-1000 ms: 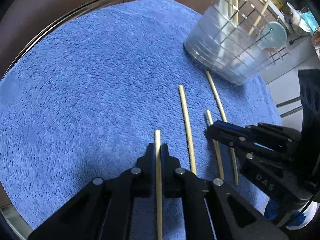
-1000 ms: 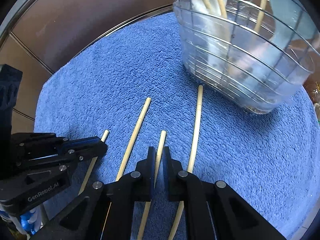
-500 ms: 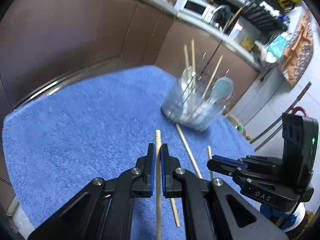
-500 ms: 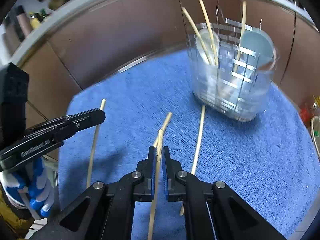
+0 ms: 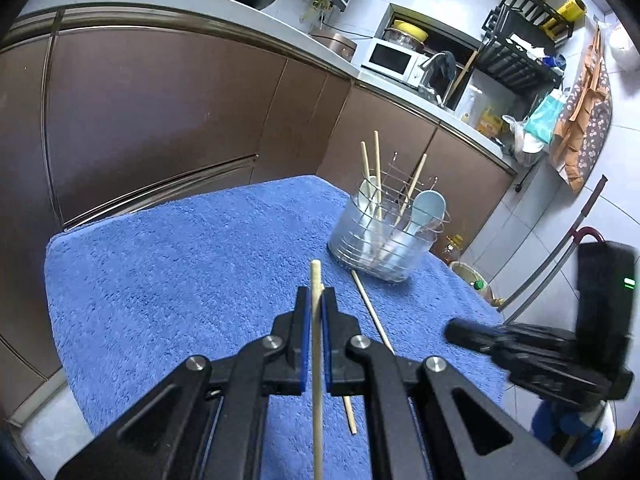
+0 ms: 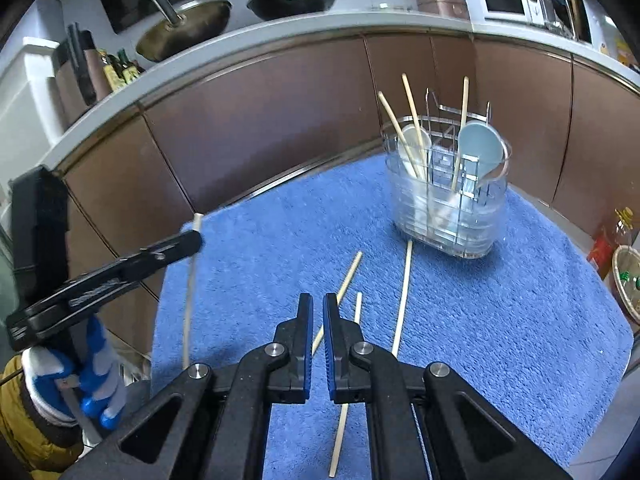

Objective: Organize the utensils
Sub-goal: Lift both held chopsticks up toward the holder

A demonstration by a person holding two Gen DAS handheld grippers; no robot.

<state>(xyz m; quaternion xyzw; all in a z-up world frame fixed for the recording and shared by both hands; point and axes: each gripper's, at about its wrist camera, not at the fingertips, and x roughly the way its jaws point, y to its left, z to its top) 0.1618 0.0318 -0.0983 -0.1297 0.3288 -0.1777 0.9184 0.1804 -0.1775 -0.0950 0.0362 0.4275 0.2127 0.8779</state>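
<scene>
My left gripper (image 5: pixel 316 300) is shut on a pale wooden chopstick (image 5: pixel 316 276), lifted above the blue towel (image 5: pixel 180 280). The right wrist view shows the same gripper (image 6: pixel 192 240) at the left with that chopstick (image 6: pixel 190 292) hanging through it. My right gripper (image 6: pixel 317 312) is shut, with only towel showing in the thin gap between its pads. Three chopsticks lie on the towel (image 6: pixel 500 320) ahead of and under it: one slanted (image 6: pixel 348 276), one short-looking (image 6: pixel 357 308), one long (image 6: pixel 404 292). A clear utensil holder (image 6: pixel 448 204) with a wire frame holds chopsticks and two spoons.
Brown cabinet fronts (image 5: pixel 160 120) rise close behind the towel. The counter above carries woks (image 6: pixel 184 32) and a microwave (image 5: pixel 392 58). A blue-and-white gloved hand (image 6: pixel 92 380) holds the left tool. Beyond the towel's right edge, a bottle (image 6: pixel 622 224) stands on the floor.
Both grippers rose and tipped upward, so the kitchen now shows. The left one carried its chopstick up. The chopstick seen in the right gripper's jaws earlier is no longer between them.
</scene>
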